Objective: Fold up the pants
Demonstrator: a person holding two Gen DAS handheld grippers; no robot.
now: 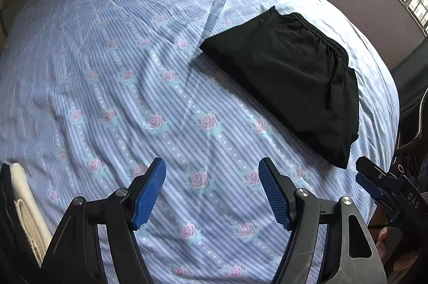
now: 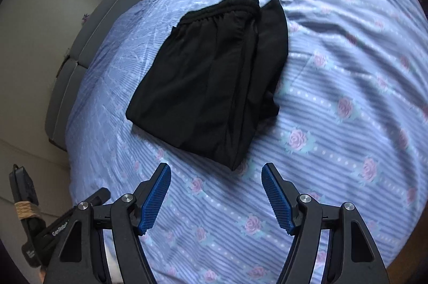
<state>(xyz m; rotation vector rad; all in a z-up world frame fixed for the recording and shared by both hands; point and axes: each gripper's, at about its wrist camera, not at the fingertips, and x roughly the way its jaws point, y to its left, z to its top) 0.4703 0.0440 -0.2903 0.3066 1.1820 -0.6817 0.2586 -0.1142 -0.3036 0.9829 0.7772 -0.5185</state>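
Plainly, the left hand-held gripper (image 1: 212, 193) is held with its blue pads (image 1: 149, 197) spread wide and nothing between them, above the flowered sheet (image 1: 107, 70) of the bed. The right hand-held gripper (image 2: 216, 197) is likewise spread wide and empty, over the sheet just short of the pants (image 2: 214, 75). The black pants are seen folded into a compact packet, lying flat on the bed, waistband (image 2: 219, 10) turned toward the far edge, apart from both hand-held grippers.

Folded black pants (image 1: 289, 80) lie on floral bedsheet (image 1: 120, 70) beyond the open left tool (image 1: 211, 169).
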